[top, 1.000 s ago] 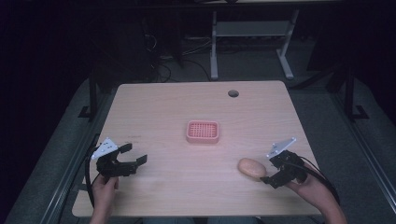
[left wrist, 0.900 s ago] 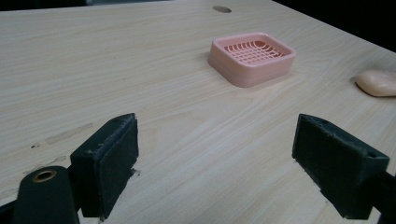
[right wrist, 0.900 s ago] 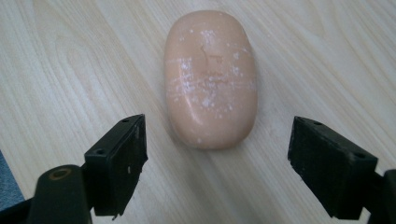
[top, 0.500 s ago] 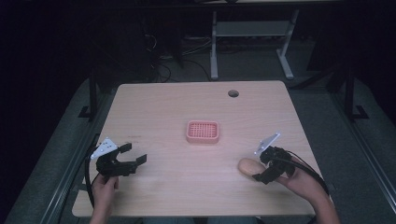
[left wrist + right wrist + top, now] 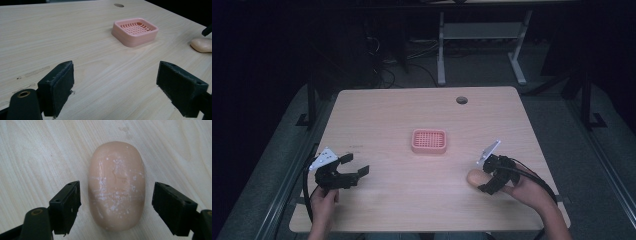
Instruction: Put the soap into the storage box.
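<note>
From the high view, the pink soap dish (image 5: 429,141) sits near the middle of the wooden table (image 5: 377,110). Toward the person and to the right of the dish lies a pale bar of soap (image 5: 475,176), flat on the table. The right gripper (image 5: 490,181) hangs directly over the soap's right end, its jaws spread. The left gripper (image 5: 354,165) sits well to the left of the dish and nearer the person, jaws apart, holding nothing.

In the left gripper view, the left gripper (image 5: 115,87) shows both black jaws wide apart over bare wood. The soap dish (image 5: 135,31) lies beyond them, its slotted floor visible, and the soap (image 5: 202,45) rests to the right of the dish, well apart from it.

In the right gripper view, the right gripper (image 5: 116,205) straddles the soap (image 5: 117,185), one jaw on either side of its near half. The jaws stand open, with a sliver of table showing between each pad and the soap. White scuffs mark the soap's top.
</note>
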### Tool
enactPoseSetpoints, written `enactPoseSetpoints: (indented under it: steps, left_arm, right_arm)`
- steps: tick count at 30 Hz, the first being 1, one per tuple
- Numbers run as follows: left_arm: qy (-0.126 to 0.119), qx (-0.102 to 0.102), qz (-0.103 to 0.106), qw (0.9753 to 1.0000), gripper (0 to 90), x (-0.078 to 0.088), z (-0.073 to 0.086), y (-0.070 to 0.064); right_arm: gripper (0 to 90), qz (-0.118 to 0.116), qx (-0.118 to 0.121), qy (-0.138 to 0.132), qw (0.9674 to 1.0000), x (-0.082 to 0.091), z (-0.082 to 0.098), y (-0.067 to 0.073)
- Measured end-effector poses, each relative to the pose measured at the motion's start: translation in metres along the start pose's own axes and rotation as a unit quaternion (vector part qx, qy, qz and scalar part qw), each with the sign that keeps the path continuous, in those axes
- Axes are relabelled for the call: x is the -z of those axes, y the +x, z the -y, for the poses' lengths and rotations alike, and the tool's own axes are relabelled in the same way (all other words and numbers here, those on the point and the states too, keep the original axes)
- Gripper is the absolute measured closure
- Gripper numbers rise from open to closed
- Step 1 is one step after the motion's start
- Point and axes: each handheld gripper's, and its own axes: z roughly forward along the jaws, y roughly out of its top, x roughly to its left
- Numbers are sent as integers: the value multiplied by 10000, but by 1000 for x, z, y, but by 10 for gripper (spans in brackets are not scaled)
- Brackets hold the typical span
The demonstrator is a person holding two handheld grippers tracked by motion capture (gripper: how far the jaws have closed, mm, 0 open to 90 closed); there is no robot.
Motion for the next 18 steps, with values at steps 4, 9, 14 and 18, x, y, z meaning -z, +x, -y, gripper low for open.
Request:
enactPoseSetpoints:
  steps: [4,9,14,18]
  left_arm:
    - [3,1,-6,10000,143,0,0,0]
    - [-5,0,7,10000,142,0,0,0]
    - [-8,10,6,10000,143,0,0,0]
    - [-12,6,0,10000,143,0,0,1]
  right_arm:
    - [230,17,64,89,9999,-3,-3,-1]
    - [245,-4,89,209,9997,-8,-7,-2]
    - [248,-35,140,331,9993,-13,-11,-2]
    - [288,-15,214,427,9989,-16,-14,-1]
